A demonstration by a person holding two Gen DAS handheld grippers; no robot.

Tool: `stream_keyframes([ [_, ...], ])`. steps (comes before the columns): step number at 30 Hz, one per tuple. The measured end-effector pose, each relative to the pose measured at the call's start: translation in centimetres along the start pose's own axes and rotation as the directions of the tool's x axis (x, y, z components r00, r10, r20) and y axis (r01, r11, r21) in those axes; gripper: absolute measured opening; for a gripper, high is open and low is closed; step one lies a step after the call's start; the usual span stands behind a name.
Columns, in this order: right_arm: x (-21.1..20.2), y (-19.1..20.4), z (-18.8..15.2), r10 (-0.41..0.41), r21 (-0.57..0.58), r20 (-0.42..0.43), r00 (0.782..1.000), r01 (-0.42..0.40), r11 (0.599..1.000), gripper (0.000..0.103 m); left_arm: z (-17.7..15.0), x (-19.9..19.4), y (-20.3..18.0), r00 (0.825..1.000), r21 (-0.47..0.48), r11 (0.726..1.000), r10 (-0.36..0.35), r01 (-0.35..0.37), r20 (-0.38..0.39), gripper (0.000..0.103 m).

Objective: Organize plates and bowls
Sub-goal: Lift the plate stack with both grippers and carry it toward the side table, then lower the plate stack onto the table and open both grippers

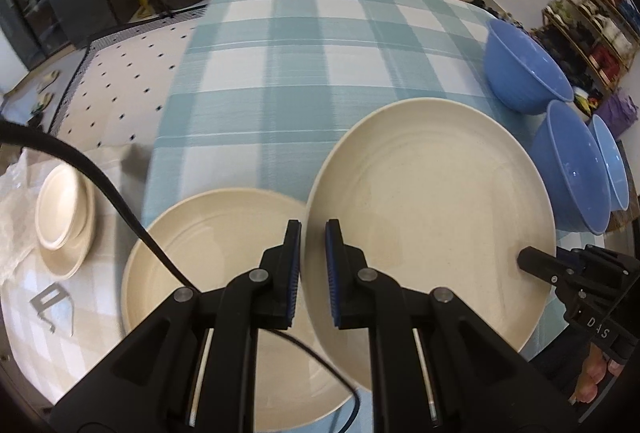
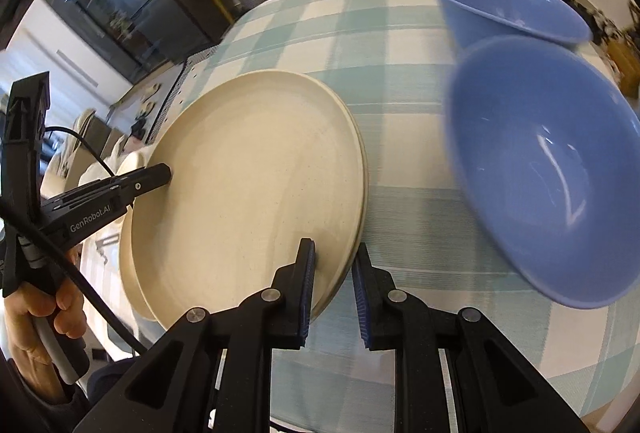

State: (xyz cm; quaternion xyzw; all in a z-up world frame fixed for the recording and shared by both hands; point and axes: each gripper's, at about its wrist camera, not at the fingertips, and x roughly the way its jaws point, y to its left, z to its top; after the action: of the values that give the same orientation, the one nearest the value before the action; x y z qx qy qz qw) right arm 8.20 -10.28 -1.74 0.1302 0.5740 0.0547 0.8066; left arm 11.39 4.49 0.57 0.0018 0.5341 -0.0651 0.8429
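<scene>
Both grippers (image 1: pixel 313 265) (image 2: pixel 335 285) steeply downward, clamping plate (image 1: pixel 432 201).

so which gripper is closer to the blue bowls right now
Right. The right gripper grips the lifted cream plate on the edge facing the blue bowls; the left gripper clamps the opposite edge, the whole plate between it and them.
</scene>
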Motion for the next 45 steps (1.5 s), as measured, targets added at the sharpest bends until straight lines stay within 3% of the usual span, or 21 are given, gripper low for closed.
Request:
stream_keyframes([
  [8,1.0,5.3,0.1,0.024,-0.115,-0.035,0.999,-0.028,0.993,0.018,-3.0,-2.8,4.9,0.997,-0.089,0.993,0.076,-0.074,0.014,0.009],
  [21,4.7,11.3,0.1,0.004,-0.262,-0.093,0.996,-0.029,0.965,0.016,-7.2,-3.5,11.7,0.989,-0.215,0.966,0.144,-0.143,-0.009,0.006],
  [27,7.0,12.2,0.2,0.004,-0.275,-0.142,0.99,-0.043,0.96,0.015,-7.9,-2.3,13.0,0.985,-0.222,0.959,0.171,-0.175,-0.037,0.006],
  [33,8.3,12.4,0.8,0.008,-0.273,-0.164,0.986,-0.053,0.961,0.015,-8.0,-0.9,14.2,0.988,-0.238,0.959,0.148,-0.156,-0.052,0.007],
  [45,8.8,13.2,1.1,-0.024,-0.315,-0.15,0.988,-0.025,0.949,0.017,-7.8,0.4,14.7,0.985,-0.219,0.961,0.154,-0.167,-0.076,0.008],
])
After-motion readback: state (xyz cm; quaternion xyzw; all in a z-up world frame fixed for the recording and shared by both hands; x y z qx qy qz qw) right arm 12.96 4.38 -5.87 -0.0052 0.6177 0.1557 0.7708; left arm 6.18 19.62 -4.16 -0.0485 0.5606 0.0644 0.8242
